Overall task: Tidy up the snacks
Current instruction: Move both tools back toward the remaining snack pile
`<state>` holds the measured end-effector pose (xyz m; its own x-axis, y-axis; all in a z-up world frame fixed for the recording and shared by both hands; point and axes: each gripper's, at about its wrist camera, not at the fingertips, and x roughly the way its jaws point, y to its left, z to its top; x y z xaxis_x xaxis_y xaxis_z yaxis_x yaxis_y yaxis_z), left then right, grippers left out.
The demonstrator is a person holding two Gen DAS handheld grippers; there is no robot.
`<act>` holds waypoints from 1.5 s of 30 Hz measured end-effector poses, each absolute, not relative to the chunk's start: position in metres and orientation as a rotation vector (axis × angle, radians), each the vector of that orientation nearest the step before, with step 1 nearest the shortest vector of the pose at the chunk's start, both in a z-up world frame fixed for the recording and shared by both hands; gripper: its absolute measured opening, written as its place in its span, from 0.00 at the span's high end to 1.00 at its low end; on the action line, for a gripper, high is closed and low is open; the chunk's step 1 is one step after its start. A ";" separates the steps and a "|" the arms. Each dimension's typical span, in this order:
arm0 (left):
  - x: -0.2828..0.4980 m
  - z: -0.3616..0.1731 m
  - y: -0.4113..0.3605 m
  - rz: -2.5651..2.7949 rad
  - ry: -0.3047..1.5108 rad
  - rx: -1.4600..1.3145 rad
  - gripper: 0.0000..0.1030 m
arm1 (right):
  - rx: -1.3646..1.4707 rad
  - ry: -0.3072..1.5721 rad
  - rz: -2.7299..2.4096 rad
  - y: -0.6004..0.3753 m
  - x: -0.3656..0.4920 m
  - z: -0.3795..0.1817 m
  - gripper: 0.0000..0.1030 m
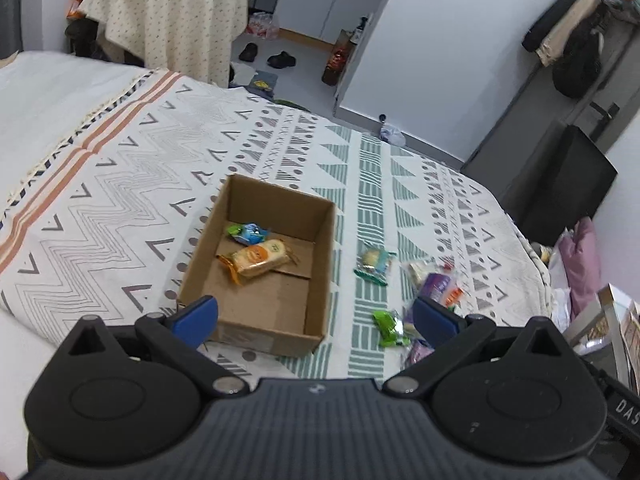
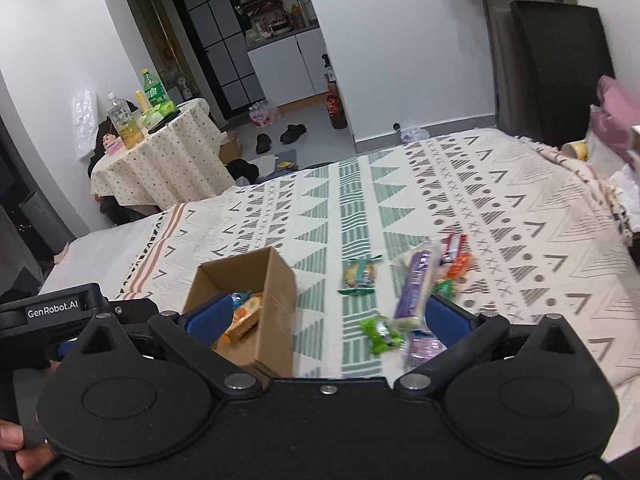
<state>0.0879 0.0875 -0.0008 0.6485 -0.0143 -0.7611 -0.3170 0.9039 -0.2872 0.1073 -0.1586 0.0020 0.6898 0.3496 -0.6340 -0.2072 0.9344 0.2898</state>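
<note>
On the bedspread (image 1: 120, 184), a box (image 1: 264, 264) holding two snacks sits ahead of the left gripper (image 1: 316, 316), jaws wide and empty. Loose snacks (image 2: 416, 292) lie right of the box, between the right gripper's (image 2: 326, 316) wide, empty jaws.

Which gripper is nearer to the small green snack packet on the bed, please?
Right, as far as I can judge. The right gripper hangs almost over the green packet; the left gripper sits over the cardboard box, beside it.
</note>
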 end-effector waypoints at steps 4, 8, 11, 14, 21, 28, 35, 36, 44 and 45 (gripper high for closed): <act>0.079 0.002 0.072 0.186 0.848 -0.398 0.00 | 0.245 0.747 0.288 -0.183 0.098 0.002 0.00; 0.073 0.001 0.061 0.186 0.855 -0.400 0.00 | 0.251 0.741 0.277 -0.200 0.089 0.002 0.00; 0.069 -0.001 0.053 0.187 0.860 -0.404 0.00 | 0.264 0.735 0.265 -0.212 0.084 0.004 0.00; 0.065 -0.003 0.046 0.181 0.859 -0.408 0.00 | 0.286 0.731 0.265 -0.223 0.080 0.005 0.00; 0.069 0.001 0.020 0.142 0.862 -0.374 0.00 | 0.329 0.728 0.277 -0.243 0.076 0.005 0.00; 0.079 -0.004 -0.005 0.115 0.863 -0.326 0.00 | 0.349 0.742 0.252 -0.260 0.085 -0.007 0.00; 0.093 -0.019 -0.019 0.091 0.864 -0.310 0.00 | 0.361 0.767 0.224 -0.273 0.097 -0.029 0.00; 0.096 -0.021 -0.021 0.094 0.860 -0.302 0.00 | 0.367 0.778 0.212 -0.275 0.101 -0.034 0.00; 0.123 -0.046 -0.028 0.113 0.885 -0.309 0.00 | 0.446 0.839 0.215 -0.287 0.128 -0.070 0.00; 0.128 -0.053 -0.029 0.109 0.903 -0.314 0.00 | 0.450 0.849 0.223 -0.287 0.132 -0.074 0.00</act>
